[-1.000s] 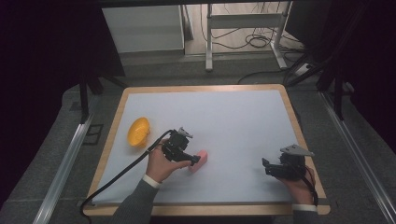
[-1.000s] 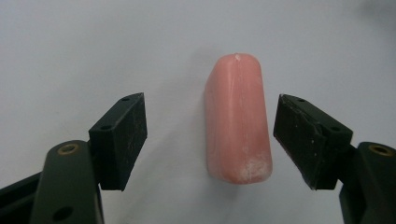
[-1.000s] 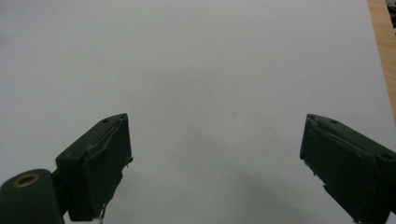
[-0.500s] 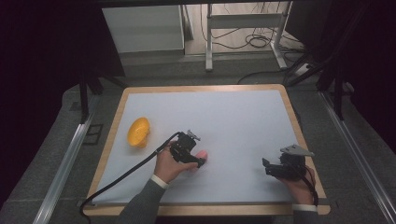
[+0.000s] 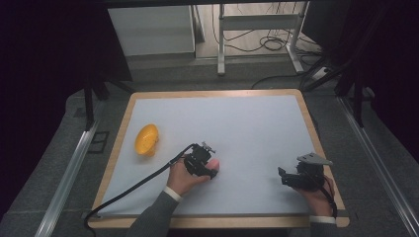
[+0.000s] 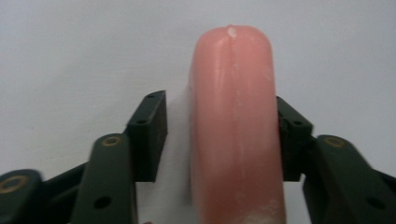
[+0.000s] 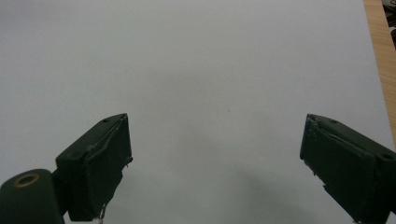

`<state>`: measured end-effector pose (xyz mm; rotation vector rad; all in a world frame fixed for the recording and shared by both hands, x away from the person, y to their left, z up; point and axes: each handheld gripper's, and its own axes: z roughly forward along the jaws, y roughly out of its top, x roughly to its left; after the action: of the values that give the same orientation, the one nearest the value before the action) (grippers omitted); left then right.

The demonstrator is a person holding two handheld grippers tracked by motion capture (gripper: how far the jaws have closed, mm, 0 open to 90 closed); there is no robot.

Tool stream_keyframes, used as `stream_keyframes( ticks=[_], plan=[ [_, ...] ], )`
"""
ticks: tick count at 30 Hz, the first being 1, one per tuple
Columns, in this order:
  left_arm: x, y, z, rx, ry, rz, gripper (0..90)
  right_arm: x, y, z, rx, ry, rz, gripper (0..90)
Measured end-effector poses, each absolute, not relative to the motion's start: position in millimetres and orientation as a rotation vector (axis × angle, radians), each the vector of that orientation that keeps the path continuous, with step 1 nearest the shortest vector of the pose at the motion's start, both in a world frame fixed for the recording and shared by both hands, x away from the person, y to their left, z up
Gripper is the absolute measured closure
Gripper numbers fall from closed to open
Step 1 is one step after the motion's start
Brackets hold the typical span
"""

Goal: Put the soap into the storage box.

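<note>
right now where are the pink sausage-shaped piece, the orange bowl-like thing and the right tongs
pink sausage-shaped piece (image 6: 233,135), left gripper view, middle of its body
orange rounded bowl-like object (image 5: 146,139), high view, its centre
right tongs (image 7: 215,168), right gripper view, midway between the fingertips

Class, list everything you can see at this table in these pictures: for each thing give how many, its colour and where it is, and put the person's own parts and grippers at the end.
Rounded orange bowl-like object: one, orange, on the table's left part, apart from both grippers.
Smooth pink cylindrical object: one, pink, between the left gripper's jaws; one jaw touches it, a gap shows at the other.
Table with pale grey top and wooden rim: one, grey and light wood, centre of the high view.
White cabinet: one, white, behind the table.
Cables on the floor: several, dark, behind the table.
Left hand: one, holding the left gripper, black, near the table's middle front.
Right hand: one, holding the right gripper, black, jaws wide apart, front right.
</note>
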<state>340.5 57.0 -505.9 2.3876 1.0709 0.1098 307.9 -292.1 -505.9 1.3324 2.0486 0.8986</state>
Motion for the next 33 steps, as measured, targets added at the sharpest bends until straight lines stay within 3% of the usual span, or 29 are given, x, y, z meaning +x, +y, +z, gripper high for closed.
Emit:
stream_keyframes(
  ticks=[3, 33],
  plan=[
    [340, 58, -505, 2.384, 1.069, 0.112, 59.8, 308, -292, -506, 1.333, 2.049, 0.899, 8.7],
    [334, 75, -485, 2.344, 1.035, 0.179, 60.2, 308, -294, -505, 1.335, 2.044, 0.899, 8.7]
  ],
)
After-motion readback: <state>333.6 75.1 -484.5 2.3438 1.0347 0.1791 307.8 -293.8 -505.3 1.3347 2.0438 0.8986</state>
